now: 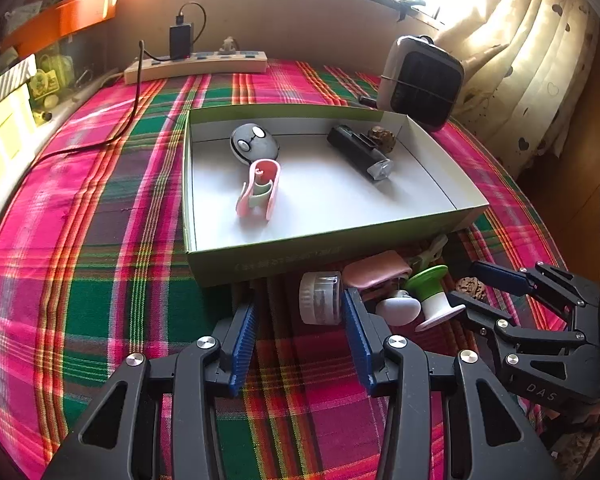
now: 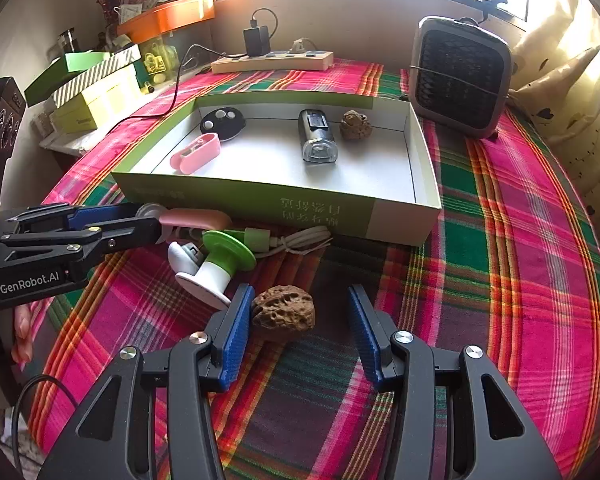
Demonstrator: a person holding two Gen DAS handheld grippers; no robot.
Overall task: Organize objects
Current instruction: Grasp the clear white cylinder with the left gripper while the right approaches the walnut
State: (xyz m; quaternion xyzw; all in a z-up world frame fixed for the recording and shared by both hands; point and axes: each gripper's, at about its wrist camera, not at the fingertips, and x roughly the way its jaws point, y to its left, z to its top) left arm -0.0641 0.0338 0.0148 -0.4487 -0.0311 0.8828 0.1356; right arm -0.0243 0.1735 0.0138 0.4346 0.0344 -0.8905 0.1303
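A wrinkled brown walnut [image 2: 283, 309] (deeply pitted shell) lies on the plaid tablecloth [image 2: 500, 280], in front of the green-sided box [image 2: 260, 200]. The right gripper [image 2: 296, 320] points steeply down over it, jaws apart, the left blue pad [image 2: 236, 332] just touching the shell, the other clear. The left gripper [image 1: 300, 332] angles down beside a small clear jar [image 1: 320, 298], jaws apart, holding nothing.

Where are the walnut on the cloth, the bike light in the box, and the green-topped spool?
walnut [image 2: 283, 309], right wrist view, middle of its wrinkled shell.
bike light [image 2: 317, 136], right wrist view, middle of its body.
green-topped spool [image 2: 229, 249], right wrist view, on the green disc.
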